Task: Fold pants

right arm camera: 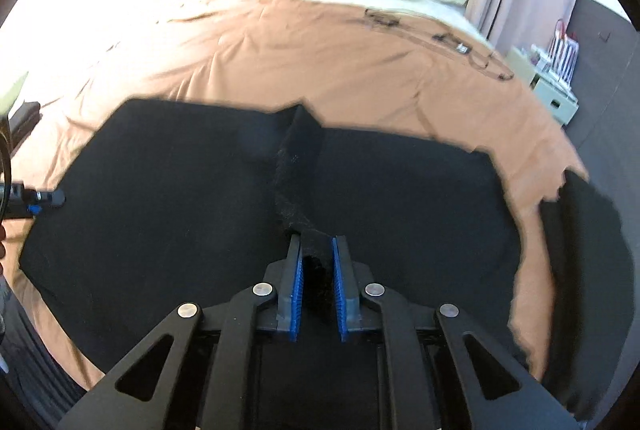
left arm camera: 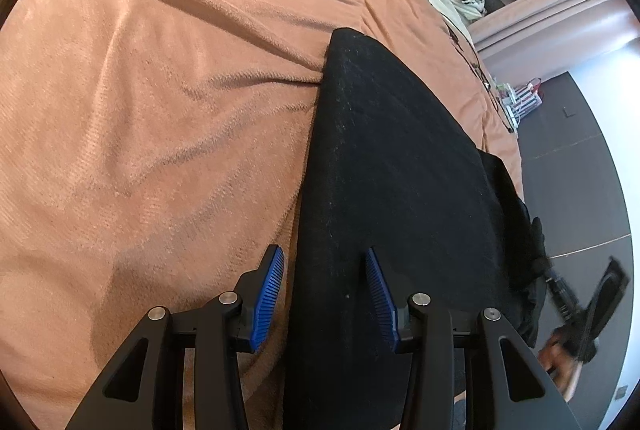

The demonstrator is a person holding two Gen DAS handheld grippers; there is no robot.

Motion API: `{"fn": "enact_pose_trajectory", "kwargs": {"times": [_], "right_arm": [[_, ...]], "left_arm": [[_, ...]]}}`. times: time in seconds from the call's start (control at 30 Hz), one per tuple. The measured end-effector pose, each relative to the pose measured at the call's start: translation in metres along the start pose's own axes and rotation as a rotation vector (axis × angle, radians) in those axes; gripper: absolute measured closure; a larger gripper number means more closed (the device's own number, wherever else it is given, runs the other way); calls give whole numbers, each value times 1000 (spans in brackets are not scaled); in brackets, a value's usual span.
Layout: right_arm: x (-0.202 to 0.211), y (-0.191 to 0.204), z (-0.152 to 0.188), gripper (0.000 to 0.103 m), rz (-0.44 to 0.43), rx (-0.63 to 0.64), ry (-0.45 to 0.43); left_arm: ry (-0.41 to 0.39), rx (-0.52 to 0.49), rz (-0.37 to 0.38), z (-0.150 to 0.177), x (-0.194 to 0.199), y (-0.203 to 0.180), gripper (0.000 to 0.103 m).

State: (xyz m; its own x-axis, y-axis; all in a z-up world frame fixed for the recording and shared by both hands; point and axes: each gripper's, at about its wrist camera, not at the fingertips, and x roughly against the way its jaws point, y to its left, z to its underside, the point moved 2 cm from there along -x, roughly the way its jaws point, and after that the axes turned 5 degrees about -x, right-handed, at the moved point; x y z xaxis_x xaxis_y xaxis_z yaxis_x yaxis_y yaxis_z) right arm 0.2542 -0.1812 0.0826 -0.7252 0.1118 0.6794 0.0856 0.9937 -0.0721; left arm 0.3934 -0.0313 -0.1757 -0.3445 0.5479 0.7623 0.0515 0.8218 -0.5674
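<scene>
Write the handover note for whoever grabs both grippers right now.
Left gripper: open, holding nothing, hovering over the near edge of the black fabric pants.
Right gripper: shut on a raised pinch of the pants at the middle ridge.
Pants lie spread flat on the peach-coloured bedspread, one part hanging over the bed's right edge.
Done: pants laid out, right grip taken.
Left: probably take a left grip, then fold; no finished fold is visible yet.
</scene>
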Motion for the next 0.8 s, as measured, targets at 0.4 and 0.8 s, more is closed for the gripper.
{"fn": "enact_pose_trajectory", "kwargs": {"times": [0.4,0.8], "right_arm": [[-5,-81,-59,88,150,-60,-74],[-26,-103,-32,68,119,-205,-51]], "left_arm": [[4,17,-17,-5,-5,-1,57],[8,12,-23,-11,-11,-6,57]]}}
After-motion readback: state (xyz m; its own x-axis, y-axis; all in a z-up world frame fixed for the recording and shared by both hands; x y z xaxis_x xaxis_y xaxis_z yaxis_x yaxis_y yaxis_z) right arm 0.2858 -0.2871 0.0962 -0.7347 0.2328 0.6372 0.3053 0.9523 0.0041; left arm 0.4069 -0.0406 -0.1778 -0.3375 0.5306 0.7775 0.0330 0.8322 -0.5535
